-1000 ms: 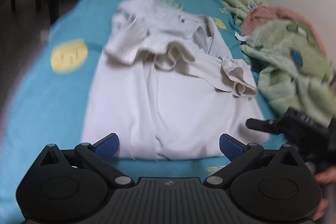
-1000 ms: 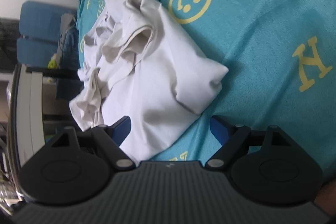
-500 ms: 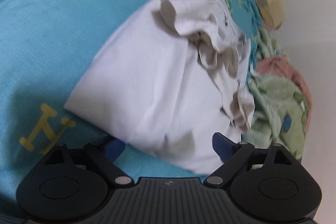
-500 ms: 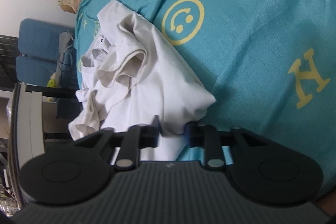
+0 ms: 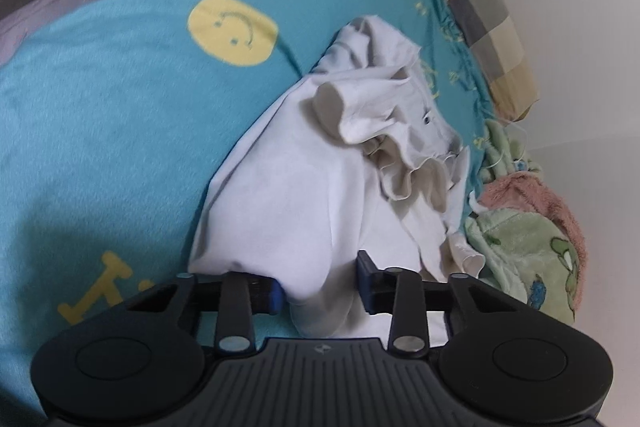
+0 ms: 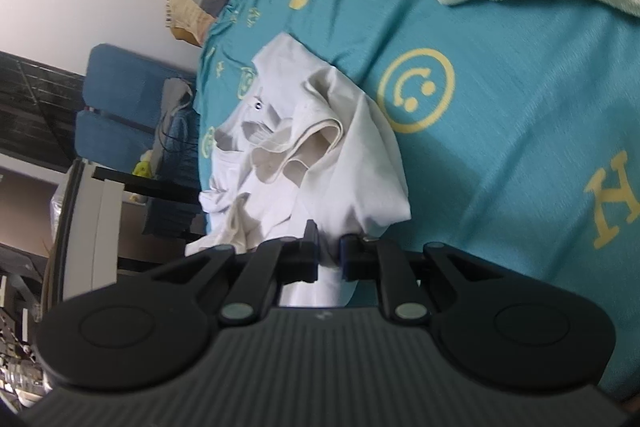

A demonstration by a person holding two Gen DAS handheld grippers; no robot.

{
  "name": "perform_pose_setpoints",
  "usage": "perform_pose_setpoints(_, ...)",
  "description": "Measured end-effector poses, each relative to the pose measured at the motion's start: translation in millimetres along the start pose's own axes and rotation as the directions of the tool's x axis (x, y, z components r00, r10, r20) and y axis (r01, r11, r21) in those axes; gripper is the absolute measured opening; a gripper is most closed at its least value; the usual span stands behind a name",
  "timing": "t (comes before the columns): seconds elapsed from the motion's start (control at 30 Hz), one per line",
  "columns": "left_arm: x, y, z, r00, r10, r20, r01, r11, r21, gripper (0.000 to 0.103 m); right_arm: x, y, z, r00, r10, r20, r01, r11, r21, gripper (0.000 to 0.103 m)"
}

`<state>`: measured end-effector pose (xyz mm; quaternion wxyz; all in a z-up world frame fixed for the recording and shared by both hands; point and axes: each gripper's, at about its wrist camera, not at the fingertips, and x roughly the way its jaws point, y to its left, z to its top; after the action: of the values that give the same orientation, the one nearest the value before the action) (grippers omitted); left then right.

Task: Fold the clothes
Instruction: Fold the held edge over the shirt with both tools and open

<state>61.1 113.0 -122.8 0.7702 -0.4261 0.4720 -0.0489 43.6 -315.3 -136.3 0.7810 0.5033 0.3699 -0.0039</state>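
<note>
The white shirt (image 5: 304, 195) is lying crumpled on the teal bedspread (image 5: 100, 147), sleeves bunched toward the collar. The left tongs (image 5: 320, 293) are closing around a fold of the shirt's near hem, cloth bulging between the blue pads (a gap is showing, so full clamping is unclear). The right tongs (image 6: 329, 257) are pinching the shirt's (image 6: 320, 163) other hem corner tightly. A green fleece blanket (image 5: 528, 259) is sitting beside the shirt.

Black ribbed gripper (image 5: 320, 291) bodies, blue-padded fingers (image 5: 365, 281), silver pivot screws, round side discs, small centre logo.
</note>
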Motion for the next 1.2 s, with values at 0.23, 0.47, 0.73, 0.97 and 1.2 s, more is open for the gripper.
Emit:
perform_pose_setpoints(0.23,-31,-35,10,0.994,-0.057,0.088,0.048,0.995,0.092,0.013,-15,26,8,0.998,0.053,0.031,-0.051,0.996,-0.074,0.012)
perform_pose_setpoints(0.47,-100,-72,-1,0.988,-0.083,0.132,0.063,0.986,0.152,0.011,-63,55,2,0.995,0.079,0.055,-0.07,0.987,-0.145,0.011)
perform_pose_setpoints(0.73,-179,-70,-50,0.993,-0.075,0.091,0.061,0.988,0.144,0.01,-139,50,-40,0.994,0.089,0.057,-0.082,0.99,-0.118,0.011)
perform_pose_setpoints(0.97,-206,-72,-70,0.994,-0.073,0.075,0.062,0.988,0.143,0.011,-163,41,-50,0.996,0.075,0.052,-0.07,0.993,-0.094,0.011)
perform_pose_setpoints(1.2,-152,-112,-18,0.994,-0.047,0.094,0.034,0.99,0.135,0.011,-108,60,-1,0.998,0.039,0.054,-0.035,0.998,-0.06,0.011)
